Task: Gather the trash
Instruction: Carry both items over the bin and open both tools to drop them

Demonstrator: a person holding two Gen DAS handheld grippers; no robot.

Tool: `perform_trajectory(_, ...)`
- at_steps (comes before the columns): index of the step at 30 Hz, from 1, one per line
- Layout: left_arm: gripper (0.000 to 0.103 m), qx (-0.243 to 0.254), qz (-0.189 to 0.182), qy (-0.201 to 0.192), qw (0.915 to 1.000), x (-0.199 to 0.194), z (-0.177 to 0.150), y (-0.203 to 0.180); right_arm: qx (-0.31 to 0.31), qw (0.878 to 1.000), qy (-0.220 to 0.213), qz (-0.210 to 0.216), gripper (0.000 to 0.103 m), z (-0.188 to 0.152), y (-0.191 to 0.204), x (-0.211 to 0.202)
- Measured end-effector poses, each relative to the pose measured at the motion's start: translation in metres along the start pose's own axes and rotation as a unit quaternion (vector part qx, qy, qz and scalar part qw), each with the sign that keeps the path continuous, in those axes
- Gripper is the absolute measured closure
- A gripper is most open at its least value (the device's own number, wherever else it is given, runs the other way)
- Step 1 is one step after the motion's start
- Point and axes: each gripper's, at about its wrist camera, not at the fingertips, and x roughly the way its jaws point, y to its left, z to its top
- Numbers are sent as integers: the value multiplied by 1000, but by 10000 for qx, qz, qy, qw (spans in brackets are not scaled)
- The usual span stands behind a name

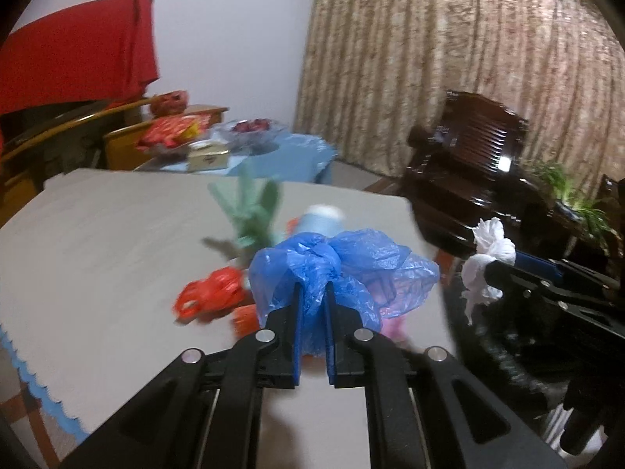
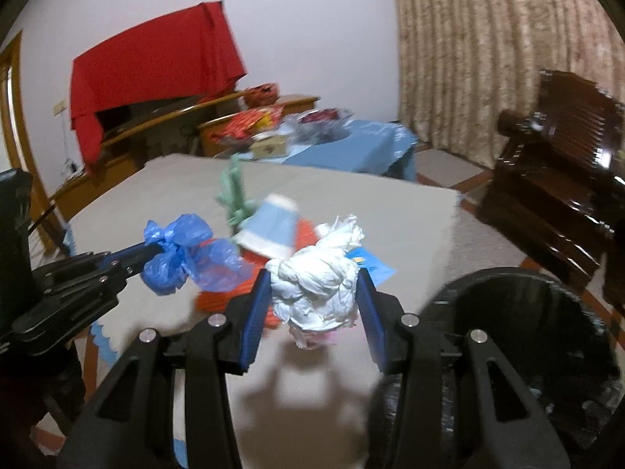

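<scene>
Fingers of the left gripper [image 1: 312, 293] are pinched on a crumpled blue plastic bag [image 1: 343, 269], which puffs out above and around the tips; the right gripper [image 2: 314, 285] clamps a wad of white tissue [image 2: 316, 293] between its blue pads, wider apart than the left pair; both pieces hang above the grey table [image 1: 97, 242], near its right edge; a black bin [image 2: 527, 344] with a dark liner stands just beside that edge, below the right gripper.

Judging by this, two items are in hand but not yet dropped; the bin's inside is too dark to tell what, if anything, it holds; left on the table are a red plastic wrapper [image 1: 211, 293], a pale blue paper cup [image 2: 273, 230] lying on its side, a green crumpled strip [image 1: 250, 211], a blue card or slip [image 2: 367, 262] and something orange and pink beneath, mostly hidden by the held trash; motion blur smears all of these, so their exact kind is uncertain; the bin is cut off by the frame edge.
</scene>
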Motion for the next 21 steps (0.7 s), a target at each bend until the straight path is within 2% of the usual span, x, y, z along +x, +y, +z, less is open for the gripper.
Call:
perform_trajectory(9, 94, 418, -769, 120, 9961, 16, 6, -77, 458, 9950, -148, -876, 59, -19, -73, -46)
perform_trajectory(21, 94, 1078, -1743, 432, 9778, 50, -1, -179, 1052, 9777, 15, -1818, 58, -67, -143, -78)
